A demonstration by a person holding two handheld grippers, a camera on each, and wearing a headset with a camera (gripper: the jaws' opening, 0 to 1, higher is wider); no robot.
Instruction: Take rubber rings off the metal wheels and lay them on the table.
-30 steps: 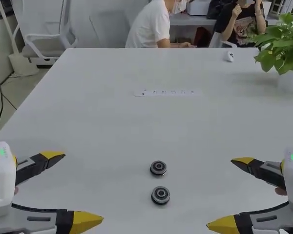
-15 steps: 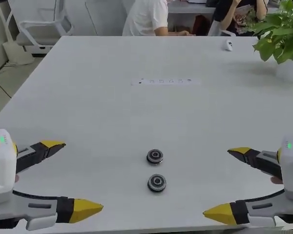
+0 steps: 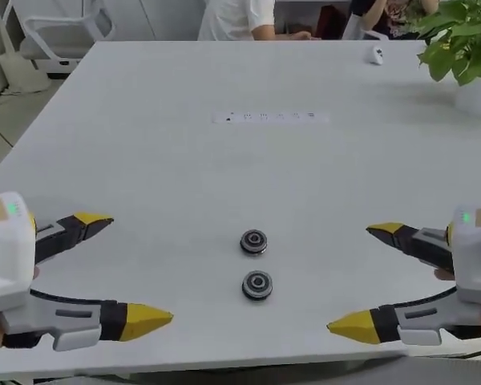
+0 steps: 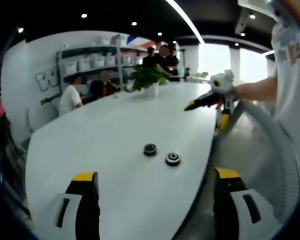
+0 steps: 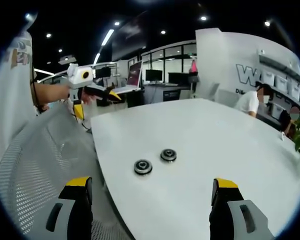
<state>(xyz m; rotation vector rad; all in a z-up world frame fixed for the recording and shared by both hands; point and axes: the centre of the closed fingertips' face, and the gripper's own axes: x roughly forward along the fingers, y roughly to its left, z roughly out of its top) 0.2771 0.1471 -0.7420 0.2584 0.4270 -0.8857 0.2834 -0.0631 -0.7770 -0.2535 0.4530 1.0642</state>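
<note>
Two small metal wheels with black rubber rings lie flat near the table's front edge: the farther wheel (image 3: 253,242) (image 4: 150,149) (image 5: 168,155) and the nearer wheel (image 3: 257,285) (image 4: 172,159) (image 5: 143,166). My left gripper (image 3: 132,269) (image 4: 157,182) stands open at the left, well apart from them, nothing between its yellow-tipped jaws. My right gripper (image 3: 359,277) (image 5: 149,187) stands open at the right, equally far away. Each gripper also appears in the other's view: right gripper (image 4: 206,107), left gripper (image 5: 97,100).
A white power strip (image 3: 270,117) lies mid-table. A potted plant (image 3: 457,44) stands at the far right, a small white object (image 3: 376,54) near it. People sit beyond the far edge; an office chair (image 3: 44,36) is at back left. The white table (image 3: 184,176) has broad bare room.
The head camera has tilted down, so the table's contents sit higher in the picture. Both grippers stay open at about the same distance from the wheels. The wheels have not moved.
</note>
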